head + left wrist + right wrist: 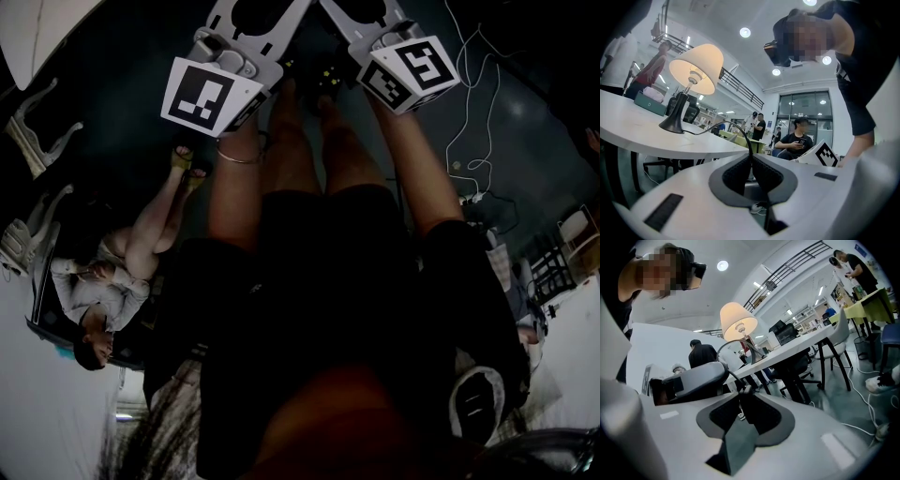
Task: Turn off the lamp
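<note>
**Head view.** The left gripper [246, 28] and the right gripper [370, 23] are held side by side above the wearer's bare legs [309, 159]. Each carries its black-and-white marker cube [211, 94], and the jaws are cut off by the upper edge. A thin white cable [473, 122] is seen on the dark floor [525, 103] at the right, and a seated person [103, 281] at the lower left.

**Left gripper view.** The table lamp with cream shade and black stem [696, 70] is shown lit and upright on the white tabletop [642, 136], well apart from the jaws. The thin black lamp cord [748, 140] is led from the lamp's base in an arc over the tabletop's edge and down to the left jaws, which are closed on it.

**Right gripper view.** The lamp is again seen lit on the tabletop, beyond the grey body of the left gripper. The cord is looped down to a small black block [746, 390], which is pinched between the tips of the right jaws; these are drawn close together on it
</note>
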Demonstrator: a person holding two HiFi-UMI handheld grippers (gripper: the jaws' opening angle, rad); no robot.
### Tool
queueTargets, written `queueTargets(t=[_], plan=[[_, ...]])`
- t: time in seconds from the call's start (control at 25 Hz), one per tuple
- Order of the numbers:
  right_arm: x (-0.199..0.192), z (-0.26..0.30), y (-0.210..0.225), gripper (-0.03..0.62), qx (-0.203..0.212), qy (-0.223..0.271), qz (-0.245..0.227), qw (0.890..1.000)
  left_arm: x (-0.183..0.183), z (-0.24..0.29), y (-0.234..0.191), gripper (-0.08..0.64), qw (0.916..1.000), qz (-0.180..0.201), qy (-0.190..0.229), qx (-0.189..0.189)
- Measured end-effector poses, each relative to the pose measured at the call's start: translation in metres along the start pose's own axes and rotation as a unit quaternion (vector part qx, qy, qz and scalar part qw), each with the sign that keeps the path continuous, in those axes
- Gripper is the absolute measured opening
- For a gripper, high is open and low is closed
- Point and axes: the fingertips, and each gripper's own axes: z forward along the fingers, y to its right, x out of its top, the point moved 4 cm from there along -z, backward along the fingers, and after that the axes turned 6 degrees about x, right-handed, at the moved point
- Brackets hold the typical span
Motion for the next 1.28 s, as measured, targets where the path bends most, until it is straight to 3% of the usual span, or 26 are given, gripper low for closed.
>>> queueTargets(t=[0.68,1.04,1.16,1.28], plan=[[-0.009,-0.005,0.001,0.077,0.032,-0.01,0.08,0.996,-0.012,-0.005,-0.002,0.023,0.9999,0.011,-0.006,0.004],[-0.003,-0.013,0.01,0.077,0.029,0.03,0.135,0.99,-0.031,-0.022,-0.023,0.025,0.9981,0.023,-0.045,0.035],[-0.003,-0.016,0.011,0.077,0.032,0.041,0.153,0.987,-0.033,-0.022,-0.026,0.025,0.9982,0.024,-0.045,0.033],[0.0,-0.018,0.011,0.077,0.044,0.064,0.177,0.981,-0.046,-0.023,-0.027,0.043,0.9964,0.038,-0.072,0.021]])
